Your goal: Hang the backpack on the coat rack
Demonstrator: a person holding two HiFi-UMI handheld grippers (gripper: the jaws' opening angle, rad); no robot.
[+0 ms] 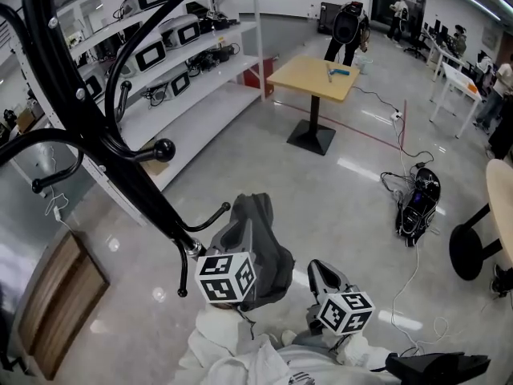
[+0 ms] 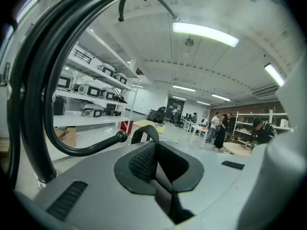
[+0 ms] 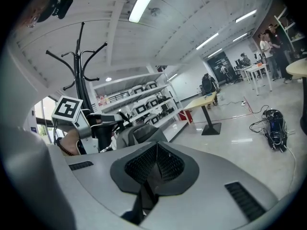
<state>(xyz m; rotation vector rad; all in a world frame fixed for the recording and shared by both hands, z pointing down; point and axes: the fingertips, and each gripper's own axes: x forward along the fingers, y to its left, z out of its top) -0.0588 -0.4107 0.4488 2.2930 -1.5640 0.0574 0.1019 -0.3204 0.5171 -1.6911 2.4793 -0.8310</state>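
White sleeves, black-and-white marker cubes

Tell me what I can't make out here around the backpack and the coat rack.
Coat rack: top cut off by the head view's upper edge; base hidden behind the left gripper.
Backpack: lower left hidden by that gripper's marker cube, head view.
Blue thing on the yellow table: too small, head view.

White shelving loaded with screened devices runs at ten o'clock. A square wooden table stands at twelve, a person just behind it. A black device with tangled cables lies at three.
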